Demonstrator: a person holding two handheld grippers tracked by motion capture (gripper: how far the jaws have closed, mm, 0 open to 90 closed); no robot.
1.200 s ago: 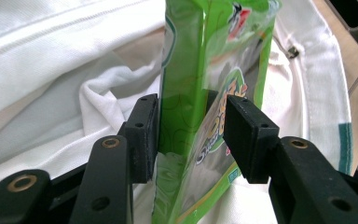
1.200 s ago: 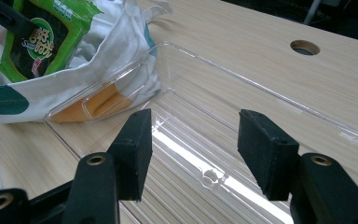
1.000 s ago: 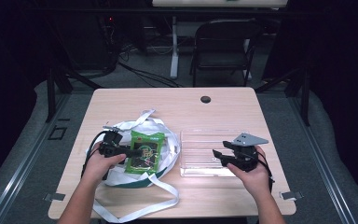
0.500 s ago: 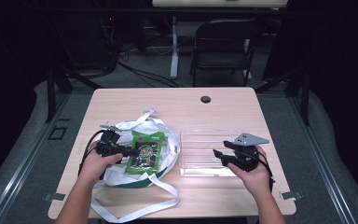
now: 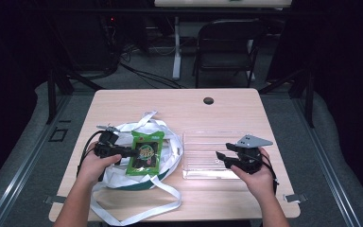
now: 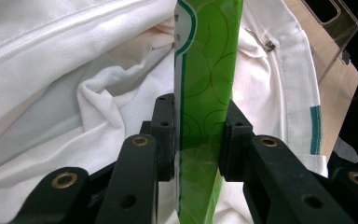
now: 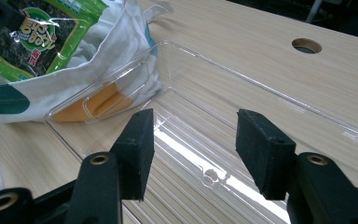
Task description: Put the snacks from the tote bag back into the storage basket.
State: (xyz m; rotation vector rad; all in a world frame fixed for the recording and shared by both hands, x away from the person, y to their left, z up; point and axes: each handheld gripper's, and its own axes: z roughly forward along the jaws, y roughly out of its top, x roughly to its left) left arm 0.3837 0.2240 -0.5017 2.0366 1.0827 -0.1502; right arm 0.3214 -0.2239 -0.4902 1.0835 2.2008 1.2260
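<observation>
Left gripper point(image 5: 125, 151) clamped on the green snack packet point(image 5: 145, 152), right gripper point(image 5: 223, 158) spread at the clear tray point(image 5: 203, 142).

I see my left jaws pinching the packet's edge (the gripper view shows both pads pressed flat against it), holding it over the white cloth bag point(image 5: 123, 177) at the table's point(image 5: 179, 104) left. My right jaws have just been closing slightly yet stand wide, with nothing gripped, above the tray's near wall.

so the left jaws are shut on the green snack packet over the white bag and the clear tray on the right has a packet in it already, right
Not quite: the clear tray holds nothing, as the right gripper view shows. The rest stands: the left gripper is shut on the green snack packet over the white bag.
</observation>
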